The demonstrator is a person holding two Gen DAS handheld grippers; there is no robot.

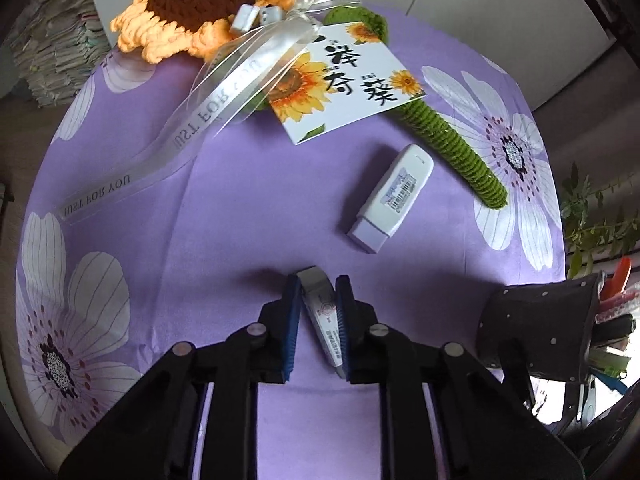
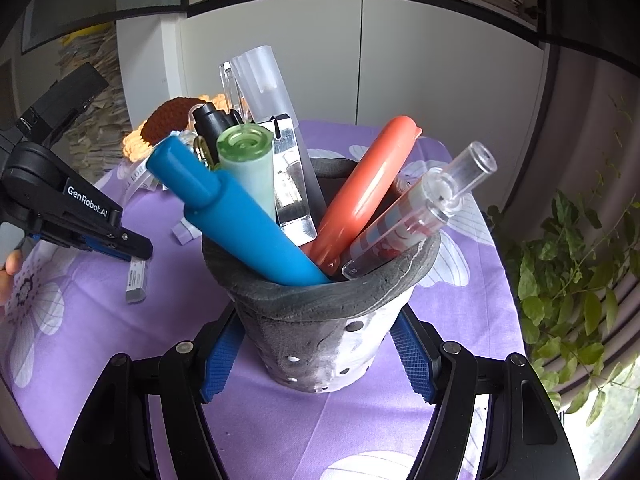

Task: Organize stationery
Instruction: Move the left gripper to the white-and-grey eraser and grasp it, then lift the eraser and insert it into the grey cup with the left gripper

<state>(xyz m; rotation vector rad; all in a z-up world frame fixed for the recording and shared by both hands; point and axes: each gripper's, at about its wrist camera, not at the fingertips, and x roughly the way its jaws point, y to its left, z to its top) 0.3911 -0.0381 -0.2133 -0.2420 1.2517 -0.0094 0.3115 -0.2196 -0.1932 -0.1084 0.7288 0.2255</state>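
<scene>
My left gripper is shut on a small white eraser-like stick, held just above the purple cloth; it also shows in the right wrist view under the left gripper. A white correction tape lies on the cloth ahead. My right gripper is shut on a dark grey felt pen holder, its pads pressing both sides. The holder, also in the left wrist view, contains a blue marker, an orange pen, a clear tube, a green-capped stick and several others.
A crocheted sunflower with green stem, ribbon and a card lies at the table's far side. A leafy plant stands right of the table. White cabinets and paper stacks lie behind.
</scene>
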